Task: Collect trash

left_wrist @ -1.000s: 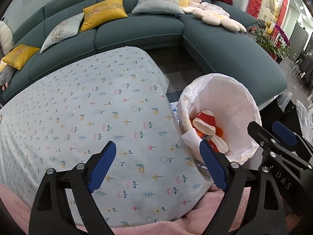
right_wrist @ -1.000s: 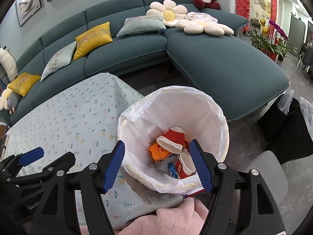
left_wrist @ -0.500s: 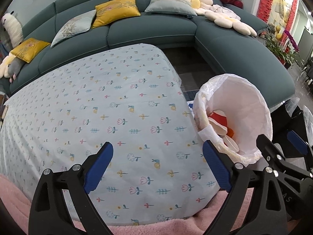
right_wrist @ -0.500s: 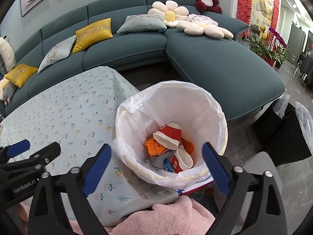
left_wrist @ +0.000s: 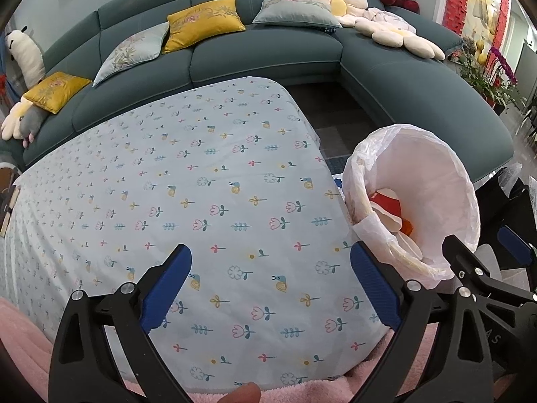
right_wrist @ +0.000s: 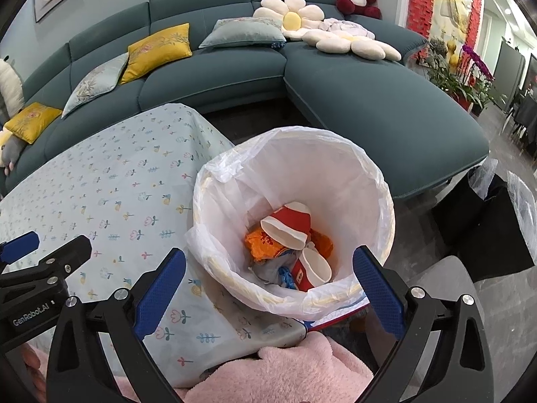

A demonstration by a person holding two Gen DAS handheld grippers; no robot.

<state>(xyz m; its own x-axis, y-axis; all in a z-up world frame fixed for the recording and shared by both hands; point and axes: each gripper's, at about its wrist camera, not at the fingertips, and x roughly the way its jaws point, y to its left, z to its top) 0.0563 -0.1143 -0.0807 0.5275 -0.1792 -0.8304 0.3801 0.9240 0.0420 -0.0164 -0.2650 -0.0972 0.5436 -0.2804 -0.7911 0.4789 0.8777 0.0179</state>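
Note:
A trash bin with a white liner (right_wrist: 369,174) stands at the table's near right corner. Inside lie a red-and-white paper cup (right_wrist: 288,225), an orange wrapper (right_wrist: 260,247) and a second cup (right_wrist: 313,265). My right gripper (right_wrist: 268,262) hangs over the bin's near rim, open, with nothing in its jaws. My left gripper (left_wrist: 268,258) is open and empty above the flowered tablecloth (left_wrist: 201,184). The left wrist view shows the bin (left_wrist: 436,174) to the right, with a red cup (left_wrist: 386,201) visible inside.
A teal corner sofa (right_wrist: 369,100) with yellow and grey cushions wraps around the back and right. Pink fleece (right_wrist: 285,369) fills the bottom edge. Black bags (right_wrist: 486,228) sit on the floor at the right, with potted flowers (right_wrist: 470,70) behind.
My right gripper's jaws have spread much wider. The left gripper's jaws widened slightly and its view has swung toward the table. The trash in the bin has not shifted.

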